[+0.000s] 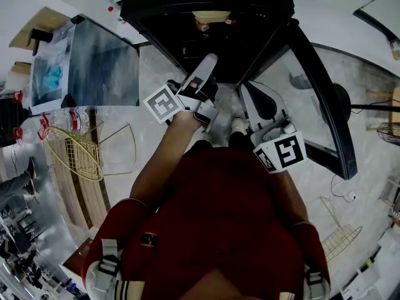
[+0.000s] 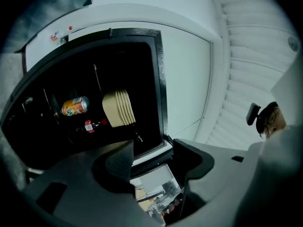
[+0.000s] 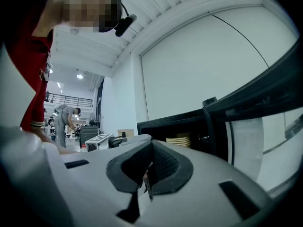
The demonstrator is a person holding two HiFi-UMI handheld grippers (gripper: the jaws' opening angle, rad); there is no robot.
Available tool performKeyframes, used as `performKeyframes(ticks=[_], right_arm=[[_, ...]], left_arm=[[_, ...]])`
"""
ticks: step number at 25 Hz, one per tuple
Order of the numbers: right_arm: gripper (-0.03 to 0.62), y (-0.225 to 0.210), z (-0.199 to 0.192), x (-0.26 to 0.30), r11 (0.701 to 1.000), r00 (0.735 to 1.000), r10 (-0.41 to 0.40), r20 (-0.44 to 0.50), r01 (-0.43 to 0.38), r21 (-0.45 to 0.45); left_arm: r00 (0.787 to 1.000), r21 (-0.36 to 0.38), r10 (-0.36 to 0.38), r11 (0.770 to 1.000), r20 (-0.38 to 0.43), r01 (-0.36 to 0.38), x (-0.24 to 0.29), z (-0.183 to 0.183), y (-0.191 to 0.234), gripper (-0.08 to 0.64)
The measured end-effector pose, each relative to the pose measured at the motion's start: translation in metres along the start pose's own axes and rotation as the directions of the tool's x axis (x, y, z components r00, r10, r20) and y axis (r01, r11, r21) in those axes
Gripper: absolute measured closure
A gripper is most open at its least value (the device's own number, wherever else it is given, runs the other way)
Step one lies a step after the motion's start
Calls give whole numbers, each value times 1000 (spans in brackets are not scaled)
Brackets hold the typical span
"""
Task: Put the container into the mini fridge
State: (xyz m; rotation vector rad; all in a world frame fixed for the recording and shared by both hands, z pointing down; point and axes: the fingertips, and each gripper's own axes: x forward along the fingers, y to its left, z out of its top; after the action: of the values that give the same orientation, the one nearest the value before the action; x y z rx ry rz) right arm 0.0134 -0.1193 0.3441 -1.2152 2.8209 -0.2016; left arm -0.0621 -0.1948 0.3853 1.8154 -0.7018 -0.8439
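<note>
Container [image 2: 118, 109] inside mini fridge [image 2: 158, 79]; left gripper [image 2: 154, 157] jaws apart, empty.

I see the mini fridge [image 2: 160, 70] black, frame and interior alike. The container [image 2: 119, 108] is ribbed cream-beige, the can [image 2: 75, 106] orange and yellow, and the bottle [image 2: 90, 125] has a red label. The left gripper [image 2: 151, 157] and right gripper [image 3: 147, 167] are grey with black pads. Their marker cubes [image 1: 164, 103] show black-and-white squares. The person's top [image 1: 212, 217] is dark red.

Head view looks steeply down; both gripper views (close in) face the fridge [image 2: 159, 89].
</note>
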Motion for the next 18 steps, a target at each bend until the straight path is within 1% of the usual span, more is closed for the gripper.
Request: performKeyframes(ticks=[3, 6, 10, 13, 15, 18], right_arm=[[592, 3, -1, -1, 1000, 1000, 6, -1, -6, 13], [592, 4, -2, -2, 1000, 1000, 10, 2, -10, 27], [592, 7, 0, -4, 999, 1000, 13, 6, -13, 36], [592, 9, 0, -3, 999, 1000, 19, 9, -19, 42], [592, 10, 0, -2, 999, 1000, 23, 11, -23, 46], [592, 12, 0, 0, 998, 999, 29, 15, -29, 50]], left_arm=[[999, 101, 12, 995, -41, -8, -9, -5, -8, 332], [996, 221, 7, 975, -89, 13, -19, -10, -11, 376], [995, 297, 10, 955, -97, 20, -25, -12, -29, 442], [994, 353, 9, 935, -113, 32, -31, -15, -37, 488], [992, 395, 7, 918, -129, 45, -33, -17, -42, 510], [989, 477, 19, 877, -150, 55, -37, -21, -49, 537]])
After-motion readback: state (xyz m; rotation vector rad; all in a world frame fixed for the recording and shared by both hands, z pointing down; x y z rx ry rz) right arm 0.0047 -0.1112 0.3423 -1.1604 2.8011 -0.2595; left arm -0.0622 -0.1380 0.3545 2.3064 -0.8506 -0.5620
